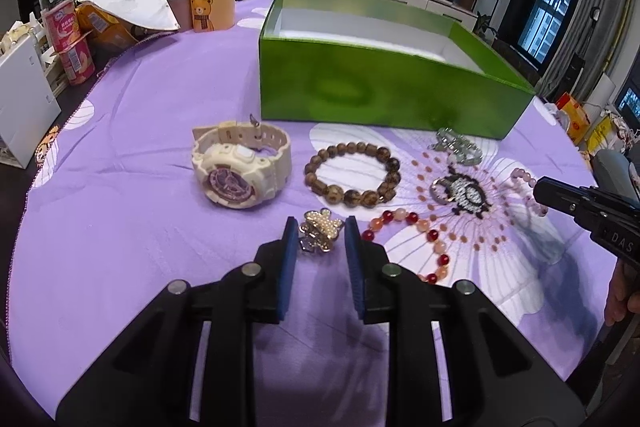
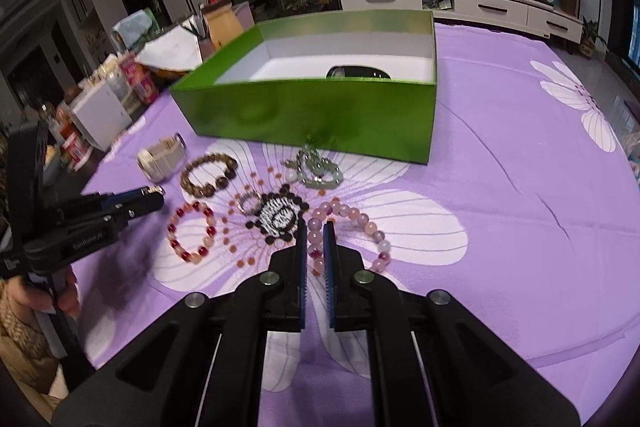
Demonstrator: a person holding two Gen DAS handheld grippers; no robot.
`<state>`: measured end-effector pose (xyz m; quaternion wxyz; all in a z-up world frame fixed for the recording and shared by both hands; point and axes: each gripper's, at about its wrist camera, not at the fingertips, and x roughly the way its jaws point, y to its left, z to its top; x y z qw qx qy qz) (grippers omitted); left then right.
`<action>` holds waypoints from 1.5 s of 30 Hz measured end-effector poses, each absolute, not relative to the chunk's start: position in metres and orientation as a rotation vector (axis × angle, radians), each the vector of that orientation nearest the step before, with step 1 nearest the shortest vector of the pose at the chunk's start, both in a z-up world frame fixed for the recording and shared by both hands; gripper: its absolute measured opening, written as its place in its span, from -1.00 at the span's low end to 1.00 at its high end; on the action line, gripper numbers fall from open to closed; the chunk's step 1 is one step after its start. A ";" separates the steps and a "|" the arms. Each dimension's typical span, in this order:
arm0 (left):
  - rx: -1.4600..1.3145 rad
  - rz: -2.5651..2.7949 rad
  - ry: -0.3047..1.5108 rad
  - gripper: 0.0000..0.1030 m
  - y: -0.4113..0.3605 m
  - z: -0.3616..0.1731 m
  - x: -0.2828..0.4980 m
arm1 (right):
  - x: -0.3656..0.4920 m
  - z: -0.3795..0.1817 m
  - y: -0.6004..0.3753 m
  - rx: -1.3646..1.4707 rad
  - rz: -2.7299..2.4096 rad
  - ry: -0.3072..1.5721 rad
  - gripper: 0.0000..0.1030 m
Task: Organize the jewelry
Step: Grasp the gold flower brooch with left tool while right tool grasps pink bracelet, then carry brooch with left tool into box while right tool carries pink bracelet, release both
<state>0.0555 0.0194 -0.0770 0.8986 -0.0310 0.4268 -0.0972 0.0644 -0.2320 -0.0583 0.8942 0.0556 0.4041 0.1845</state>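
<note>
The green box already holds one dark item, while the watch, brown beads and red beads lie on the purple cloth before it. The left gripper pinches the pearl brooch — the right gripper clamps the pink beads — so most sorting remains.

Even, moderate indoor light seen in both views. Soft shadows cast on purple flowered cloth under hand-held grippers. Dull sheen noted on glossy green cardboard box. Strong fisheye bending and dark vignette seen at edges. Right view slightly blurred.
</note>
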 end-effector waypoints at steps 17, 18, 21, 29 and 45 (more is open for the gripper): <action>-0.071 -0.250 0.780 -0.55 0.007 -0.023 0.064 | 0.071 -0.003 -0.252 0.279 0.457 0.716 -0.86; -0.069 -0.252 0.775 -0.55 0.006 -0.020 0.067 | 0.073 0.001 -0.252 0.278 0.455 0.707 -0.86; -0.061 -0.258 0.754 -0.55 0.002 -0.009 0.075 | 0.080 0.013 -0.254 0.280 0.454 0.673 -0.86; -0.036 -0.262 0.719 -0.55 -0.010 0.015 0.111 | 0.104 0.038 -0.260 0.269 0.437 0.603 -0.86; -0.108 -0.281 0.845 -0.55 -0.025 0.001 0.224 | 0.191 0.032 -0.266 0.255 0.369 0.631 -0.86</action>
